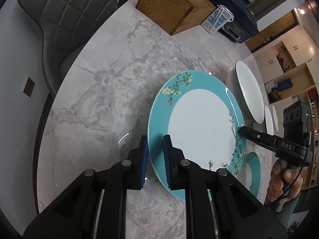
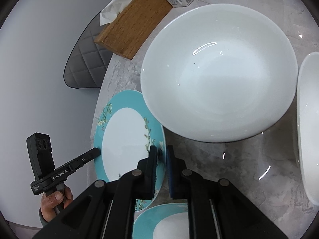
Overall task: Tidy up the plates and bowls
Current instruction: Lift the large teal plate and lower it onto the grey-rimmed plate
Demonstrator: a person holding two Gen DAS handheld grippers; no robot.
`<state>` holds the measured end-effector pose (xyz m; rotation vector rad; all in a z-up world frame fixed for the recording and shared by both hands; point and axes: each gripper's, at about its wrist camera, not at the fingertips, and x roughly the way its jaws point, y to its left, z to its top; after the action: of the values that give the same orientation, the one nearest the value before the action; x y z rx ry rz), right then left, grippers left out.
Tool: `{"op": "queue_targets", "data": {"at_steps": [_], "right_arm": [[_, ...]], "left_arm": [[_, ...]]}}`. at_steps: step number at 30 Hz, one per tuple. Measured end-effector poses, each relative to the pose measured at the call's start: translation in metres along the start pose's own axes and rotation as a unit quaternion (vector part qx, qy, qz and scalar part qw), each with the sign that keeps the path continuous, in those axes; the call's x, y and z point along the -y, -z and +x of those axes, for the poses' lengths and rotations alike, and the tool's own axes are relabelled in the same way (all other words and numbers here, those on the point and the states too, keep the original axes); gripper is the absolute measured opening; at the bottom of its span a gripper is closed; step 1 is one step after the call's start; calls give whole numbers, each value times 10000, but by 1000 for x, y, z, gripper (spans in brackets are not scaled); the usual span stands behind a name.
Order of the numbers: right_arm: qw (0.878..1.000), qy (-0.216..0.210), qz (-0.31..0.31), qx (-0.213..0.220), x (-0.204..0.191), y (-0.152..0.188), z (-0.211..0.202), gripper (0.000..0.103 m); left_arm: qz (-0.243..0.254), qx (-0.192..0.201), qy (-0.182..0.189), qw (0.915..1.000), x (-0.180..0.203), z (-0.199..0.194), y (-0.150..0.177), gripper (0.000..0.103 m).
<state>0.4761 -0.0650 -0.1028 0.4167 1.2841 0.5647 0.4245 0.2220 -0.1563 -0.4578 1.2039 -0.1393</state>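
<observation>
A large teal-rimmed plate [image 1: 199, 127] with a white centre and flower pattern is lifted and tilted above the marble table [image 1: 111, 91]. My left gripper [image 1: 155, 141] is shut on its near rim. My right gripper [image 2: 161, 155] is shut on the opposite rim; it shows in the left wrist view [image 1: 244, 132]. The plate also shows in the right wrist view [image 2: 123, 139]. A second teal plate [image 2: 171, 221] lies on the table under it. A big white bowl [image 2: 217, 73] stands close beside the plate, and another white dish [image 2: 309, 123] is at the right edge.
A wooden tissue box [image 1: 173, 8] and a small carton [image 1: 216, 21] stand at the table's far side, with a dark appliance [image 1: 237, 20] behind. A grey quilted chair [image 1: 49, 23] is beyond the table's left edge. Two more white dishes [image 1: 269, 121] stand past the bowl.
</observation>
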Motion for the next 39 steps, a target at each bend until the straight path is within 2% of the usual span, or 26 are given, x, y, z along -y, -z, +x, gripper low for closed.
{"op": "queue_targets", "data": {"at_steps": [6, 15, 26, 39], "right_arm": [[9999, -78, -80, 55, -11, 8, -17, 12], [9994, -178, -212, 184, -26, 44, -57, 12], [9987, -253, -270, 353, -27, 119, -109, 12], [9975, -438, -87, 544, 2, 222, -152, 12]], "left_arm": [[48, 69, 32, 10000, 6, -21, 8, 13], [253, 112, 111, 9996, 28, -59, 48, 13], [508, 7, 272, 9983, 61, -92, 119, 13], [803, -278, 392, 9956, 88, -99, 209, 14]]}}
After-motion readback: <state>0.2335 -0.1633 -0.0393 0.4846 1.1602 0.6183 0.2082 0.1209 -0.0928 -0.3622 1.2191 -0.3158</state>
